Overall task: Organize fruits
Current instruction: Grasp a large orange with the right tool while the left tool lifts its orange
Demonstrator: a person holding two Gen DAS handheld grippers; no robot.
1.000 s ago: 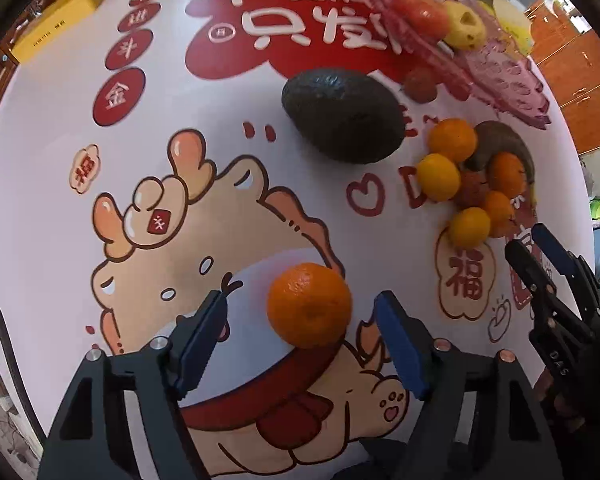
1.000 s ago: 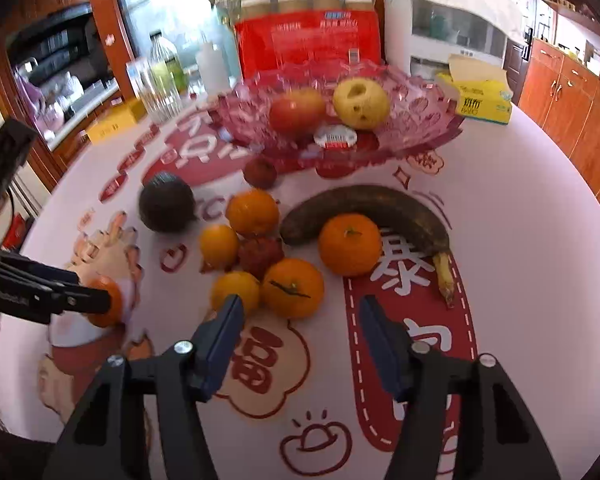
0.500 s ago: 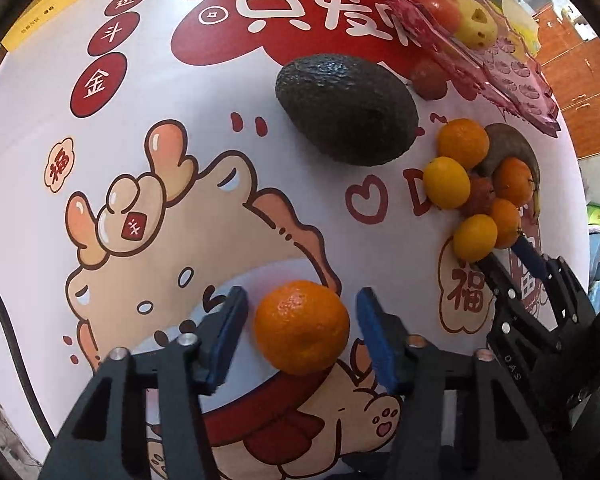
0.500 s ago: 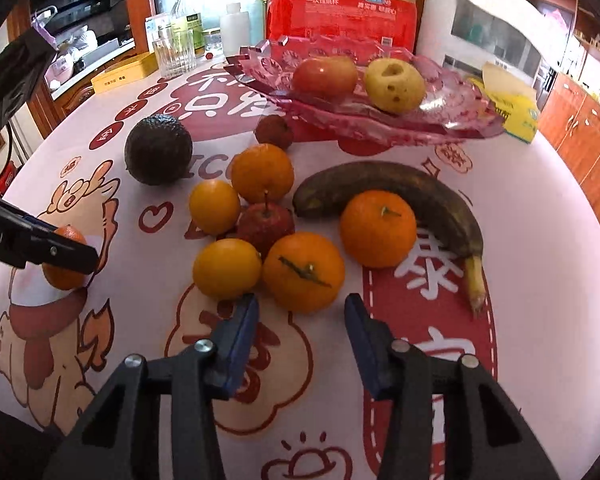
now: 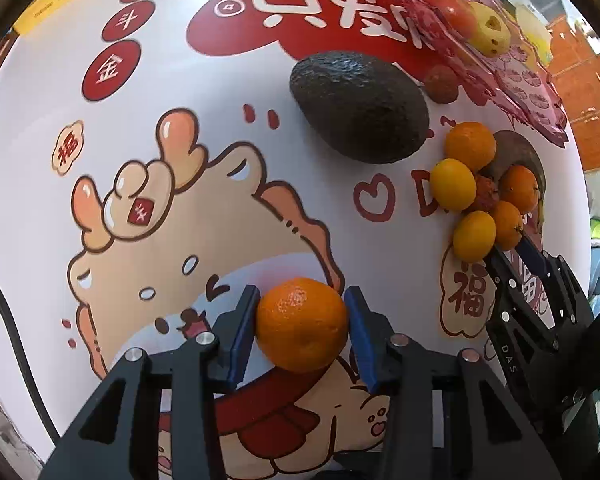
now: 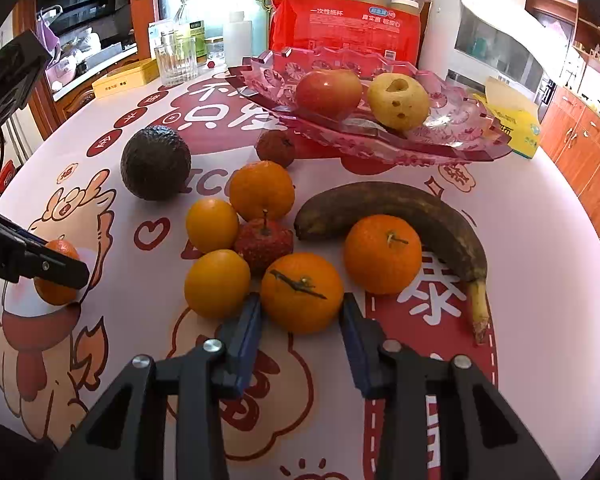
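My left gripper [image 5: 302, 320] is shut on an orange tangerine [image 5: 302, 324] low over the printed tablecloth; the same tangerine [image 6: 56, 272] shows at the left of the right wrist view. My right gripper [image 6: 302, 316] is open, its blue pads on either side of another tangerine [image 6: 302, 292] at the front of a fruit cluster, close but not clearly pressing. A pink glass fruit plate [image 6: 452, 136] at the back holds a red apple [image 6: 328, 88] and a yellow pear [image 6: 398, 100].
Around the right gripper lie several small oranges, a small red fruit [image 6: 264, 244], a dark banana [image 6: 400, 208], an avocado [image 6: 156, 162] and a brown lychee-like fruit [image 6: 276, 146]. Bottles, a glass, a red package and a tissue box [image 6: 516, 128] stand behind the plate.
My left gripper's jaws closed from wide open onto the tangerine. My right gripper moved forward to the cluster and narrowed around the front tangerine.
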